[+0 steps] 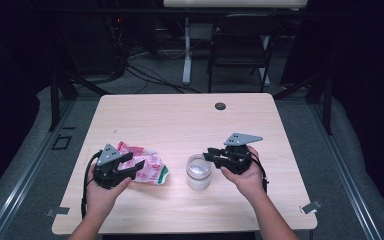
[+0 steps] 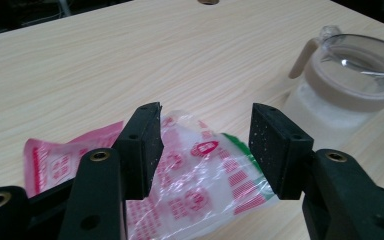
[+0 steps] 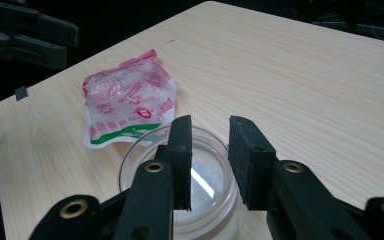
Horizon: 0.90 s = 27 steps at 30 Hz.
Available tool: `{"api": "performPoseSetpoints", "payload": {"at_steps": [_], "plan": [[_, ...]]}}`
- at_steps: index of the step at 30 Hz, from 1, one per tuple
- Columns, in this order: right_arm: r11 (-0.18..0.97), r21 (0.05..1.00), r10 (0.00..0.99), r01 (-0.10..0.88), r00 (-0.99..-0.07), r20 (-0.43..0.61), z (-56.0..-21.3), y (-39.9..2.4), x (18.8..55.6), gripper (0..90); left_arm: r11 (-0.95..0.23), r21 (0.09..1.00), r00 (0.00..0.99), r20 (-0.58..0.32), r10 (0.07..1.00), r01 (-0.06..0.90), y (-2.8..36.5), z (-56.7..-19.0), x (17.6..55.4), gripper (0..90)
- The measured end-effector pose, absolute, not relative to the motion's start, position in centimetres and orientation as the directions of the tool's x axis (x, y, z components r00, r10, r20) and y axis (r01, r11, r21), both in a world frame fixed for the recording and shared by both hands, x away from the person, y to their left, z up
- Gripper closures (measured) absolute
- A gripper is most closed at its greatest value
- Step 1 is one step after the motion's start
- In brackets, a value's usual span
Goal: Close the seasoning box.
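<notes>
A crumpled pink, white and green plastic bag lies flat on the left half of the table. My left gripper hangs open just over the bag's near end, its jaws on either side of it without pinching it. A clear jar holding something white stands upright to the right of the bag. My right gripper sits open just above the jar's right rim, with nothing between its jaws.
The light wooden table has a dark round grommet near its far edge. A black folding chair and a white desk leg stand on the floor behind it. Metal clips sit at the front corners.
</notes>
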State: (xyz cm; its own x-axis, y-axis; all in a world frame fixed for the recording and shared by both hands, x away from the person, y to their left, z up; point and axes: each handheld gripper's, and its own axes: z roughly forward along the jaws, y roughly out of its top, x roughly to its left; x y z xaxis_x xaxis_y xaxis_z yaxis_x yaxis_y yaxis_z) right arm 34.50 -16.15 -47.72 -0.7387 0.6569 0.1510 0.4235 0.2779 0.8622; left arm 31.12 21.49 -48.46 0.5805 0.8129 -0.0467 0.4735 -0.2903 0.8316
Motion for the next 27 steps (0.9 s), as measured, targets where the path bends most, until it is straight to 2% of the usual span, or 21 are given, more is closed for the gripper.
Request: {"api": "performPoseSetpoints", "payload": {"at_steps": [9, 18, 27], "plan": [[0.273, 0.863, 0.675, 0.426, -0.724, 0.144, -47.6, -16.5, 33.8, 67.9, -0.28, 0.816, 0.555, -0.06, 0.829, 0.506, 24.2, -51.7, 32.1, 46.9], [0.255, 0.852, 0.721, 0.457, -0.677, 0.147, -47.3, -17.7, 33.9, 63.8, -0.254, 0.815, 0.524, -0.069, 0.849, 0.52, 26.2, -52.8, 32.7, 46.8], [0.222, 0.84, 0.801, 0.495, -0.585, 0.132, -48.6, -21.1, 33.2, 50.5, -0.307, 0.776, 0.517, -0.029, 0.855, 0.551, 26.3, -54.2, 33.6, 46.9]]}}
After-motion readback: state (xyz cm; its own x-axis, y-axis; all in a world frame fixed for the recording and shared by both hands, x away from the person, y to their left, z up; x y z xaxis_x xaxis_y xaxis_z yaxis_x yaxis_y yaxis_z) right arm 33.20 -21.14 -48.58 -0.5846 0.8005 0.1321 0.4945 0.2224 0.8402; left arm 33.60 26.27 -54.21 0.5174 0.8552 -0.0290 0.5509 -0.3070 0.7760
